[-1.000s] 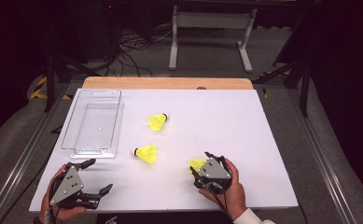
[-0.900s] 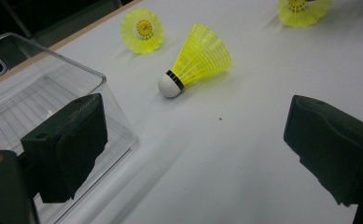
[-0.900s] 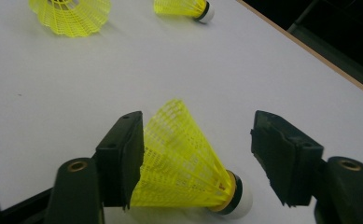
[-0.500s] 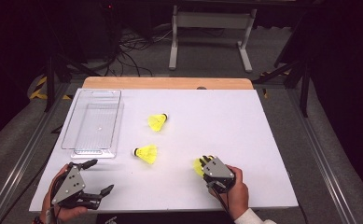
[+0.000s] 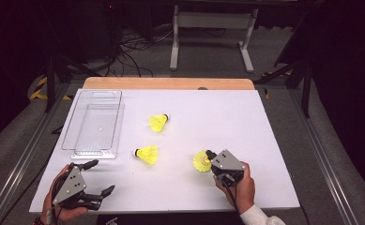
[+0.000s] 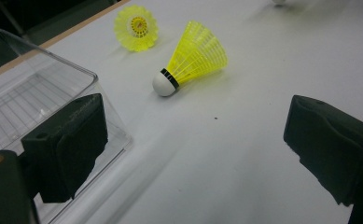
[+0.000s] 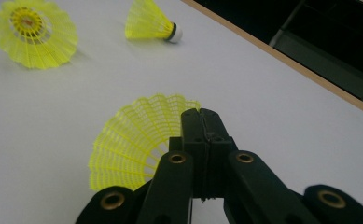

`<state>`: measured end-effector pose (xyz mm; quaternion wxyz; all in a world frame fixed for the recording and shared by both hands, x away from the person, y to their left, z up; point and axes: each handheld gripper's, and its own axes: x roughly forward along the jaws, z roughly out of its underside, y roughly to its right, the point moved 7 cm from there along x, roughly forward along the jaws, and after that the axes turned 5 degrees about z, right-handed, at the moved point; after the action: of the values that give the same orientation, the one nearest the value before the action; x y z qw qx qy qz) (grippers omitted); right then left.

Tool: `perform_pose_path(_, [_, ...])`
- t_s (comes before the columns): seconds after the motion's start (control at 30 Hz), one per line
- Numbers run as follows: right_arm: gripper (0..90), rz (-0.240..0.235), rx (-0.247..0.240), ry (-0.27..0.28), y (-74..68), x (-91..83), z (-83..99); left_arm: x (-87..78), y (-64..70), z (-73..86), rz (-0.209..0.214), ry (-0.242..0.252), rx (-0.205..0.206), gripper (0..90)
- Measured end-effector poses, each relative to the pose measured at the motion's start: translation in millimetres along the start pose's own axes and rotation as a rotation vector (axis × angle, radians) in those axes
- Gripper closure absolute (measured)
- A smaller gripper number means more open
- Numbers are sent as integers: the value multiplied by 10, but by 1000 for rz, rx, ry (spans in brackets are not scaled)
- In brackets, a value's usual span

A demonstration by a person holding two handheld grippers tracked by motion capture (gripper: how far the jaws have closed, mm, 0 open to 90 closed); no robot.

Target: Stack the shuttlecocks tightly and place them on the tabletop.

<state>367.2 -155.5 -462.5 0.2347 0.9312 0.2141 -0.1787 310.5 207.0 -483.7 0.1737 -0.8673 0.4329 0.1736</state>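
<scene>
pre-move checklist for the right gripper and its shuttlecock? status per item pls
1. Right gripper jaws closed on the skirt of the near yellow plastic shuttlecock: ok; the right gripper view shows them pressed together at its rim.
2. How firm that grip is: cannot tell.
3. Clear plastic tray open on top, nothing inside: ok.
4. The other two yellow shuttlecocks, middle and far, lie on the white table between the held one and the tray: not ok if dragged, lift over them.
5. Left gripper open, near the tray's front corner, apart from both: ok.
</scene>
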Motion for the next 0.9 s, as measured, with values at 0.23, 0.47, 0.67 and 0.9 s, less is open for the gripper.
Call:
perform_pose_path(0.23, [900, -123, 60, 79, -150, 92, -258, -5, -1, 3, 1, -1, -2, 73])
perform_pose_path(0.47, [900, -241, 134, 67, -339, 216, -279, -11, 4, 5, 5, 1, 1, 73])
perform_pose_path(0.67, [897, -278, 213, 36, -270, 264, -170, -8, 9, 3, 7, -2, 5, 75])
perform_pose_path(0.9, [880, -270, 229, -4, -79, 245, 2, 3, 23, 6, 12, -6, 5, 79])
